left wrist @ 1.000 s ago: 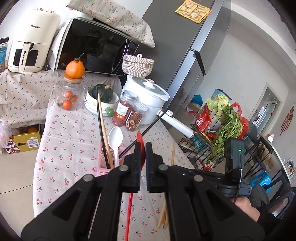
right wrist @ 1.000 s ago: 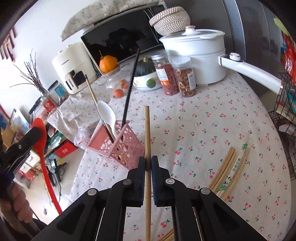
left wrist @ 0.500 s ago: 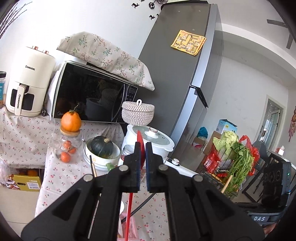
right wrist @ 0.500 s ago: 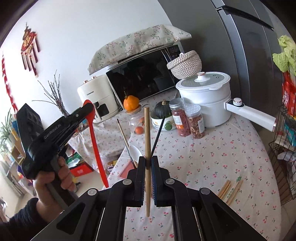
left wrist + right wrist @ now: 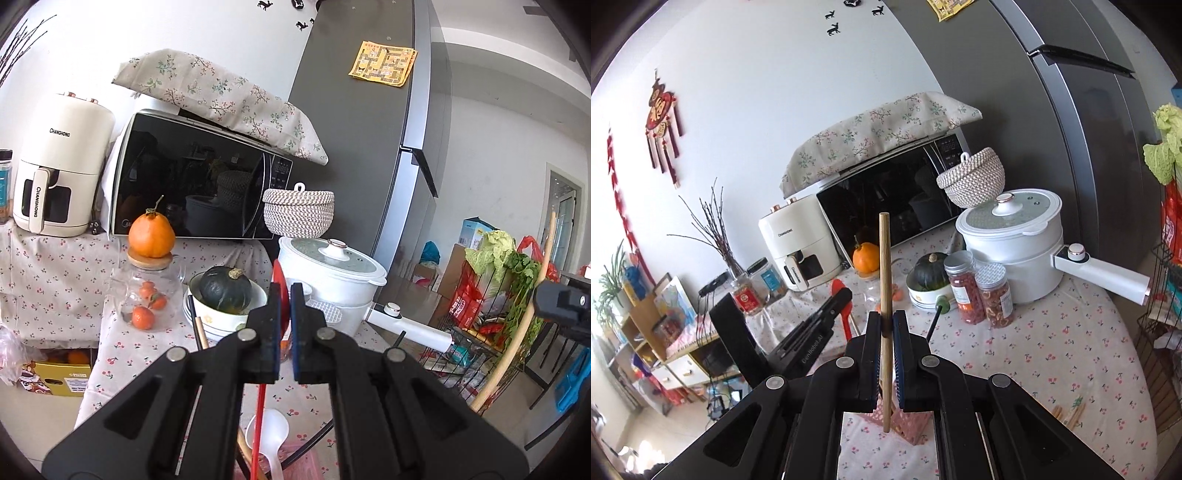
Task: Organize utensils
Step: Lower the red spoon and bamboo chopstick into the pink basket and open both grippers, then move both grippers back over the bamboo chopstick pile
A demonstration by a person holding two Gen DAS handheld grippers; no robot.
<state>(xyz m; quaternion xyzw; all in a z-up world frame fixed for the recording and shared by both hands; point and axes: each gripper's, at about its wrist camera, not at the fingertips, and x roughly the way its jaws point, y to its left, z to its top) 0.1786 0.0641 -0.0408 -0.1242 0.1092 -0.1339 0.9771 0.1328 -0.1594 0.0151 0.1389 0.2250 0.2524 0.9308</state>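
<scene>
My left gripper (image 5: 283, 295) is shut on a red spatula (image 5: 258, 424), held upright with its handle reaching down into the pink utensil basket (image 5: 303, 461). A white spoon (image 5: 271, 435) and dark chopsticks stand in that basket. My right gripper (image 5: 884, 323) is shut on a wooden chopstick (image 5: 885, 266), held upright above the pink basket (image 5: 908, 421). The left gripper (image 5: 839, 301) with the spatula (image 5: 844, 314) shows in the right wrist view. The chopstick (image 5: 517, 332) shows at the right of the left wrist view. Several loose chopsticks (image 5: 1071, 413) lie on the table.
On the cherry-print tablecloth (image 5: 1052, 350) stand a white pot with a long handle (image 5: 1015, 240), two spice jars (image 5: 964, 288), a bowl with a green squash (image 5: 927, 280) and a glass jar topped by an orange (image 5: 147, 288). A microwave (image 5: 195, 177) and an air fryer (image 5: 59, 166) stand behind.
Both grippers have tilted from pointing down at the table to facing the wall. The spatula and the chopstick now stand upright over the pink basket, and the two grippers came closer together.
</scene>
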